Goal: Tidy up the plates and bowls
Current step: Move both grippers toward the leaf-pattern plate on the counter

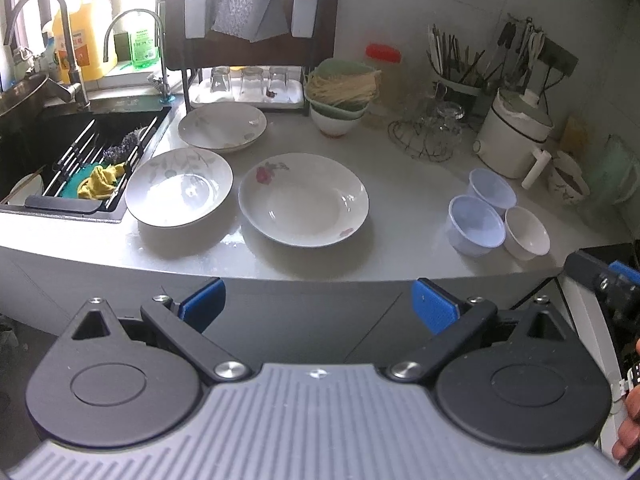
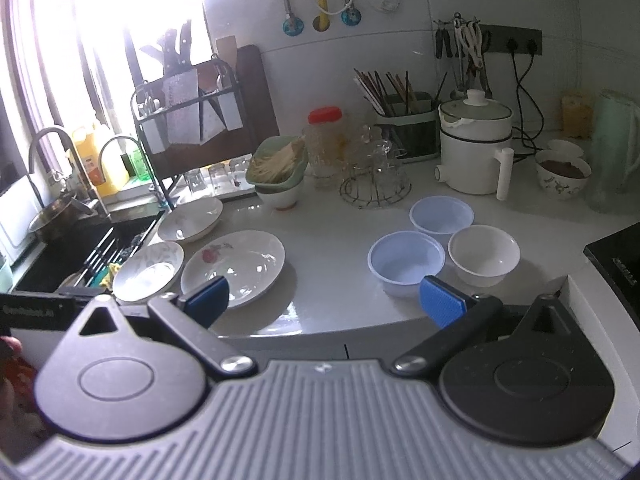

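Three shallow white plates lie on the white counter: a rose-print plate (image 1: 303, 199) (image 2: 234, 267), a leaf-print plate (image 1: 179, 187) (image 2: 149, 265) left of it by the sink, and a third plate (image 1: 222, 127) (image 2: 190, 219) behind. Three small bowls cluster on the right: two pale blue bowls (image 1: 476, 225) (image 1: 492, 190) (image 2: 405, 263) (image 2: 441, 213) and a white bowl (image 1: 526, 232) (image 2: 483, 255). My left gripper (image 1: 319, 306) is open and empty, held off the counter's front edge. My right gripper (image 2: 325, 300) is open and empty, over the front edge between plates and bowls.
A sink (image 1: 76, 152) with a rack and cloths lies at the left. A dish rack with glasses (image 1: 248, 84), stacked bowls with noodles (image 1: 340, 96), a wire glass holder (image 1: 428, 128), a white electric pot (image 1: 516, 132) and a patterned bowl (image 2: 562, 174) stand along the back.
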The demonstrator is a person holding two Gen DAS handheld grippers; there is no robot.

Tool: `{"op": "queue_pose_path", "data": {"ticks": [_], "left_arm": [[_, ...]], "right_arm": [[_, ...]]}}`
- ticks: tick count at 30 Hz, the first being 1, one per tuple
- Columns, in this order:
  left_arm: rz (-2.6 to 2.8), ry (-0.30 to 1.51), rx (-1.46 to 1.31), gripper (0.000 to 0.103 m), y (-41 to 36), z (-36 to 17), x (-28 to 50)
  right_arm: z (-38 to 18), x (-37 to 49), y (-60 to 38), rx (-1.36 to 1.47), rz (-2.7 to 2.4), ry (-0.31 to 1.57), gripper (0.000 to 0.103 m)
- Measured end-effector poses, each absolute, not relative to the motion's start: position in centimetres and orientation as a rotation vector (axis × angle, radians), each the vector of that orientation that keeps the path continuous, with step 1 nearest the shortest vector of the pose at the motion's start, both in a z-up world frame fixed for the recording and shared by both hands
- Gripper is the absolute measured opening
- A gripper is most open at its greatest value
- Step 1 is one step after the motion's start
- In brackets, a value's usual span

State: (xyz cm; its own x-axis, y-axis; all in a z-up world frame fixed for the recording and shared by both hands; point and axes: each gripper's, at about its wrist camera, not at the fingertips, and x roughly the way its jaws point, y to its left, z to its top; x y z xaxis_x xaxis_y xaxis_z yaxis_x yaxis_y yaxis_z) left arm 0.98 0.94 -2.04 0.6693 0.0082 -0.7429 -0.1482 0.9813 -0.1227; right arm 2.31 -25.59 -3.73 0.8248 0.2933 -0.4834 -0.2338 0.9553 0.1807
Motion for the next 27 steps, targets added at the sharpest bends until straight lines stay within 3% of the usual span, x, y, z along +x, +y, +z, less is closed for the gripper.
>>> {"op": "queue_pose_path", "data": {"ticks": [27], "left_arm": [[0.074, 0.886, -0.162, 0.101, 5.6, -3.4, 2.6]], "right_arm": [[-5.1, 4.0, -20.9, 0.179, 0.323, 0.561, 0.103]]}}
